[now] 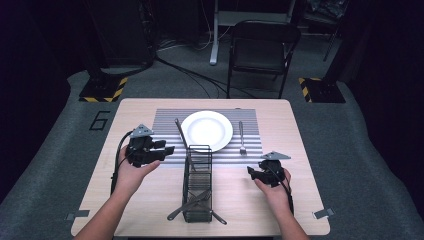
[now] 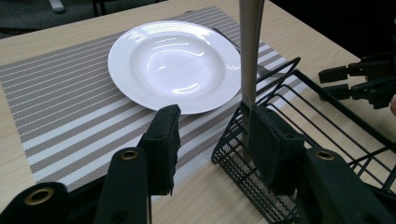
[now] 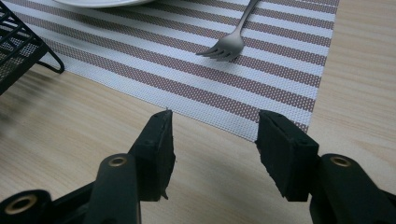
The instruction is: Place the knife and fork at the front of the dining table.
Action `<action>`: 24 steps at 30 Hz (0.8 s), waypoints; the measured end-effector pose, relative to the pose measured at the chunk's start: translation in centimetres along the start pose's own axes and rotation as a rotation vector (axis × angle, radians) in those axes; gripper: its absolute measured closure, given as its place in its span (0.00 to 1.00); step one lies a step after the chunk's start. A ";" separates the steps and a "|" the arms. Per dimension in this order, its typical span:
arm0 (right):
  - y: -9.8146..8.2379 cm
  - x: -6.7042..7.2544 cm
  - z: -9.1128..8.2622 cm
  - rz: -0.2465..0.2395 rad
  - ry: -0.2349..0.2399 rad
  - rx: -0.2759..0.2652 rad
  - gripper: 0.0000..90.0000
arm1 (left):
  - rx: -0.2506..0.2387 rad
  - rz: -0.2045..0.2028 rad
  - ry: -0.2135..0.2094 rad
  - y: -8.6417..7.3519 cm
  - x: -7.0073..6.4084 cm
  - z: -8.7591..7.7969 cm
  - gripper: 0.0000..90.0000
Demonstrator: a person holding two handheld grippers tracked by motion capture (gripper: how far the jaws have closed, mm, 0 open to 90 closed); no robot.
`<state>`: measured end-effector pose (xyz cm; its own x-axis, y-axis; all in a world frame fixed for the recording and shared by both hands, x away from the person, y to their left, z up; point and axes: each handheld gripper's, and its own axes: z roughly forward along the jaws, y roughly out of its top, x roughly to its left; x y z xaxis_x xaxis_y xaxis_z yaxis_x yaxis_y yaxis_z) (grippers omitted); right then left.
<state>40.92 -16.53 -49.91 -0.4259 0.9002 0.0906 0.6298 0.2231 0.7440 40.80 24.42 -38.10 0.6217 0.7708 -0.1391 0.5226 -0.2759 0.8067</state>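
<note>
A black wire basket [image 1: 199, 182] stands on the table in front of a white plate [image 1: 206, 130] on a striped placemat [image 1: 165, 120]. A metal utensil [image 2: 250, 60] stands upright at the basket's far left corner [image 2: 233, 140]; in the high view the same utensil [image 1: 179, 132] leans over the mat beside the plate. My left gripper [image 2: 217, 116] is open, its right pad [image 2: 273, 149] close against the utensil and its left pad clear of it. A fork [image 3: 231, 42] lies on the mat right of the plate. Over bare wood near the mat's corner, my right gripper [image 3: 217, 119] stands open with nothing between its jaws.
More cutlery [image 1: 192, 202] lies in the near end of the basket, sticking out over its sides. The right gripper [image 2: 359, 79] shows beyond the basket in the left gripper view. A folding chair [image 1: 262, 50] stands behind the table. Bare wood [image 1: 150, 200] lies on both sides of the basket.
</note>
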 end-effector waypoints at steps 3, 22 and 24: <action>0.0 -0.1 0.0 -0.006 0.002 -0.002 0.51 | -0.002 0.004 -0.007 0.4 -0.3 0.3 0.60; -0.2 -0.4 0.1 0.022 0.010 -0.003 0.51 | 0.022 0.010 -0.058 1.4 -1.6 3.8 0.67; -0.2 -0.6 0.1 0.022 0.013 0.000 0.51 | 0.019 0.013 -0.055 1.4 -1.7 4.0 0.67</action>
<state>41.10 -17.03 -50.12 -0.4199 0.9002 0.1157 0.6395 0.2030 0.7415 42.83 20.38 -39.04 0.6593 0.7345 -0.1606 0.5249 -0.2967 0.7977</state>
